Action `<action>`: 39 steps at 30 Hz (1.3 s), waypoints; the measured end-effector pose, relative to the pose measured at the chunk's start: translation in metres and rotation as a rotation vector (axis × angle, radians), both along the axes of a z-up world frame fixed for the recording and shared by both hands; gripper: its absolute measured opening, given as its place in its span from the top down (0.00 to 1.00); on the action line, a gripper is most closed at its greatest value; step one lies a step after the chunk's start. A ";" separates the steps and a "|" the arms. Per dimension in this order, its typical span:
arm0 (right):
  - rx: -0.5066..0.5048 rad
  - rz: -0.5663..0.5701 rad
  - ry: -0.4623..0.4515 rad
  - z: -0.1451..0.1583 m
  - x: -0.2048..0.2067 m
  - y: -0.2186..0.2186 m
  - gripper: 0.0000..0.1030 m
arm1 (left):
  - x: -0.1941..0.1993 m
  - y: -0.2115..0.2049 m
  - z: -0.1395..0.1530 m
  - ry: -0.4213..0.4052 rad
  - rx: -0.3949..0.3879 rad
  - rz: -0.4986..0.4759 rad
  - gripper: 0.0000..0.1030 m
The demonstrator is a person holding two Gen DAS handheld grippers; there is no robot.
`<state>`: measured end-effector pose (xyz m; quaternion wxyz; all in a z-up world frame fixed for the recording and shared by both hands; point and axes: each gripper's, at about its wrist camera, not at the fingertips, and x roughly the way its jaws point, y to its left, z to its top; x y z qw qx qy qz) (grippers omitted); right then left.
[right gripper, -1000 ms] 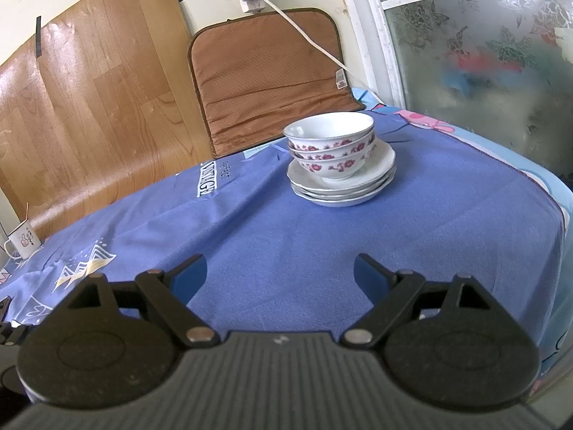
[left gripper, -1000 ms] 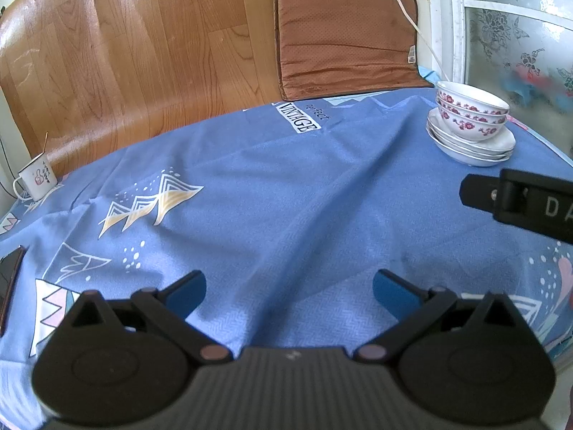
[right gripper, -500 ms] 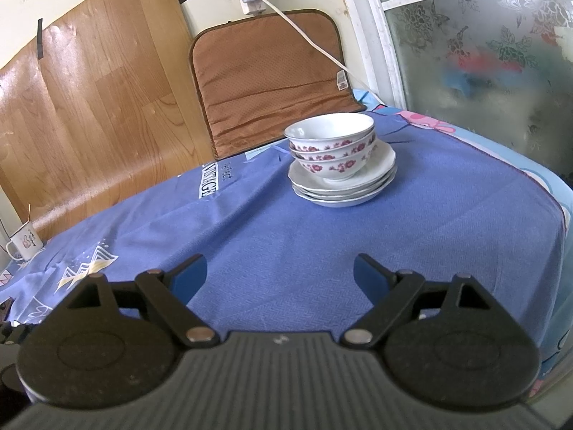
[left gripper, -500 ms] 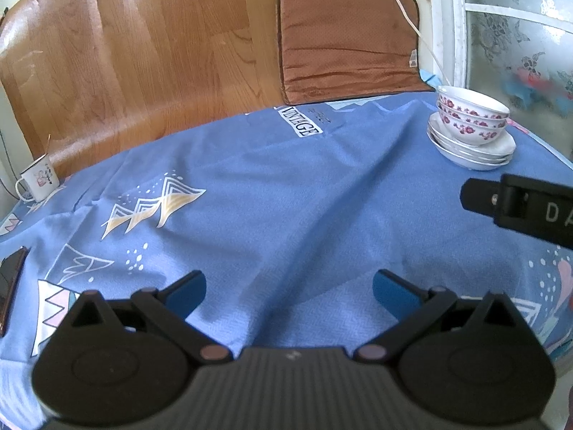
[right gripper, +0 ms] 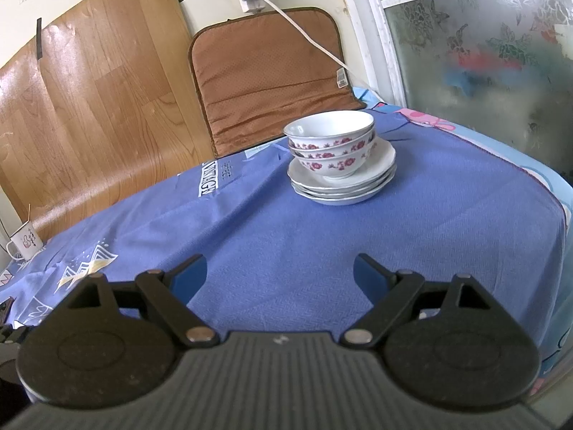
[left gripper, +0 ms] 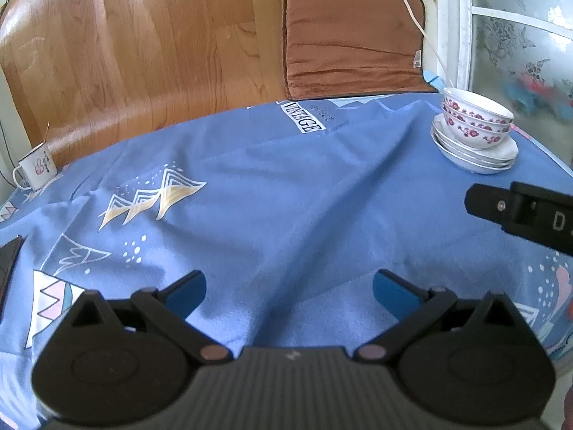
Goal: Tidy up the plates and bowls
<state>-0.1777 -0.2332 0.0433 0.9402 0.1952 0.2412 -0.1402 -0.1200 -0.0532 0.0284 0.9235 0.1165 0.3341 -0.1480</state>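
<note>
blue tablecloth (right gripper: 412,236) bears stacked bowls (right gripper: 331,143) well beyond the released right hand-held gripper (right gripper: 279,274).

A table covered by a blue printed cloth (right gripper: 322,243) carries a stack of white plates (right gripper: 343,186) at its far right, with flowered bowls (right gripper: 331,143) nested on top. A white mug (left gripper: 35,170) stands at the far left edge. A dark flat object (left gripper: 9,261), only partly visible, lies at the left edge.

No visible change, bowls (right gripper: 331,139), plates (right gripper: 343,188), left tongs (left gripper: 288,288), right tongs (right gripper: 279,272) all as before.
</note>
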 end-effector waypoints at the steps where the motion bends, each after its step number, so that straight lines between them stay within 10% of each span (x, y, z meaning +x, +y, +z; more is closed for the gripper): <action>1: 0.000 0.000 0.000 0.000 0.000 0.000 0.12 | 0.000 0.000 0.000 0.001 0.000 0.001 0.00; 39: 0.037 0.000 0.005 -0.006 0.002 -0.014 0.12 | 0.003 -0.011 -0.003 0.030 0.004 -0.007 0.00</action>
